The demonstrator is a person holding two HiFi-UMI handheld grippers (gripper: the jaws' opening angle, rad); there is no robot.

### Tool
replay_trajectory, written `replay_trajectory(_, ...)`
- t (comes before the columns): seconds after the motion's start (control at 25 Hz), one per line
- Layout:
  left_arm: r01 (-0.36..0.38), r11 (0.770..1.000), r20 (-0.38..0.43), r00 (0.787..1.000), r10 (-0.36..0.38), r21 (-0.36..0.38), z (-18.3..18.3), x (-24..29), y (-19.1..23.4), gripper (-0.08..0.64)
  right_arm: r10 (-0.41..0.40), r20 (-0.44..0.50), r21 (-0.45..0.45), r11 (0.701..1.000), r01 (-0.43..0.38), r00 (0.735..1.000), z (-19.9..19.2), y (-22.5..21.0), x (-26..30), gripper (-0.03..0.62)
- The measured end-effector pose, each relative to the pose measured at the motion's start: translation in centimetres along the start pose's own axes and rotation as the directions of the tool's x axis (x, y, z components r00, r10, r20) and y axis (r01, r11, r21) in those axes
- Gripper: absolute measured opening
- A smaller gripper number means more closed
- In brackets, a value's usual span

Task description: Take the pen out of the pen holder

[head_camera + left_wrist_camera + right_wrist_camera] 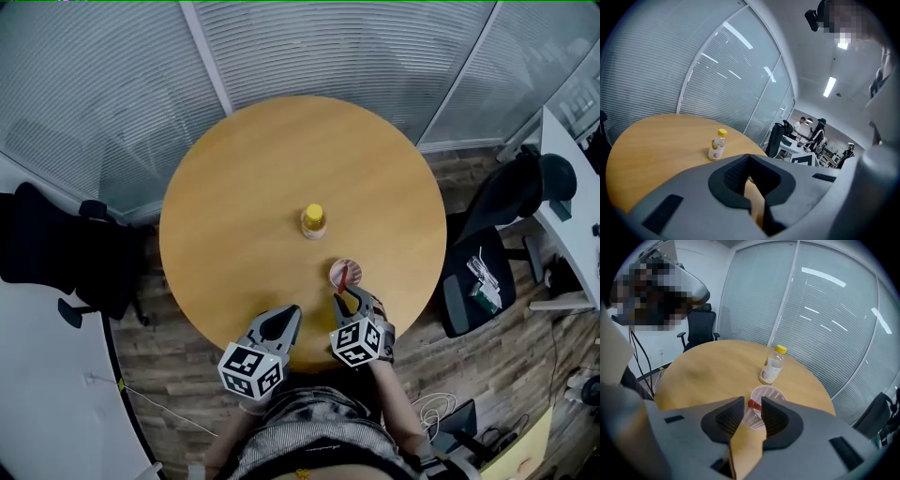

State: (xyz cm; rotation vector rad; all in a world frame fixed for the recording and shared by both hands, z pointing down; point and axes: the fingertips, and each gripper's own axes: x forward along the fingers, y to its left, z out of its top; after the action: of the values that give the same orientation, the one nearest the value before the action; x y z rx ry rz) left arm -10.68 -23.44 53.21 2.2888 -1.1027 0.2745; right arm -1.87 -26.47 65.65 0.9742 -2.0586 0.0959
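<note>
Jaws of the right gripper (751, 403) stand spread a little, with the red upper end of the pen (753, 404) in the gap between their tips; I cannot tell whether either pad is touching it. The pen stands in a pale pink mesh pen holder (771, 392), leaning against its rim. Left gripper (749, 157) has its jaws pressed together at the tips with nothing between them, and hangs over the near edge of the worktop (244, 206), beside the right gripper. The holder sits close to the near edge, a little right of the middle. A bottle (314, 223) with a yellow cap stands beyond it, about the centre. Judgement: the pen looks light, stiff, thin and smooth, so it may slip or swivel in a loose pinch. Best taken on the exposed end above the rim and drawn along its own line. The holder also looks light and may lift or tip with it. No brand or writing is legible on pen, holder or bottle.
</note>
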Motion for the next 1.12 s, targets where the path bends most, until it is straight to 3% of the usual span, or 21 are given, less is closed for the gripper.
replay_trajectory(0.52,-0.023,1.0,0.007,1.0,0.023,-0.011,-0.3,-0.9,1.3,0.005,-0.036,-0.021,-0.029,0.999,0.035,0.999,0.2,-0.3,1.1,0.081)
replay_trajectory(1.12,0.057,0.998,0.008,0.998,-0.057,0.024,0.1,0.2,-1.2,0.005,-0.052,0.06,-0.047,0.997,0.055,0.997,3.0,-1.2,-2.9,0.071)
